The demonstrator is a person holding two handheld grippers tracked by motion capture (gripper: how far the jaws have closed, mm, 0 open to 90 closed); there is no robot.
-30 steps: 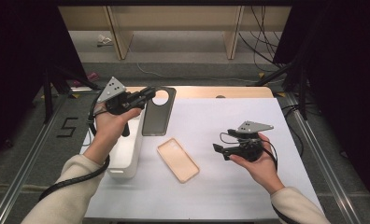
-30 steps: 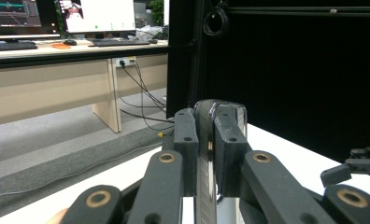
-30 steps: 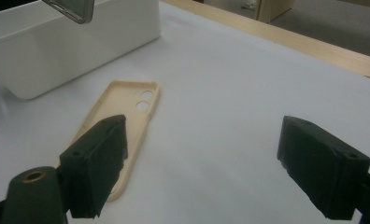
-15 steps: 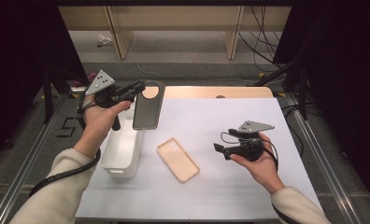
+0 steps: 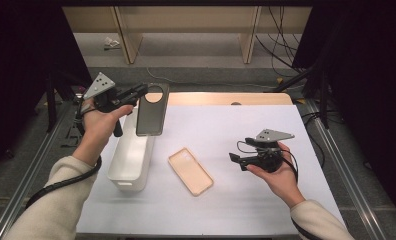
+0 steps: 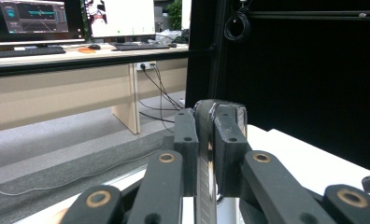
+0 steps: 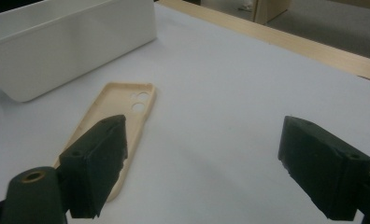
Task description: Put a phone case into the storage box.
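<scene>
**Dark phone case held aloft over the white bin**

The left hand-held gripper [image 5: 136, 93] sits at about ten o'clock in the high view, raised above the tabletop [image 5: 286, 200]. Its jaws are clamped on the edge of a dark phone case [image 5: 152, 111], which hangs down from the grip with its round camera cut-out at the top. In the left gripper view the two black jaws press from both sides on the thin, glossy rim of the dark phone case [image 6: 206, 158], seen edge-on between them.

Below the held case, at about nine o'clock on the white tabletop, stands a long white bin [image 5: 131, 160], open at the top. The case's lower end hangs over the bin's far end, clear of the rim.

A beige phone case [image 5: 190, 171] lies flat near the middle of the tabletop, inner side up, just to the right of the bin and apart from it.

The right hand-held gripper [image 5: 236, 159] rests in the person's right hand at about four o'clock, pointing toward the beige case and well apart from it. In the right gripper view its jaws stand wide and released, nothing between them; the beige phone case [image 7: 122, 116] lies beyond the left jaw, with the white bin [image 7: 71, 42] farther off at eleven o'clock.
</scene>
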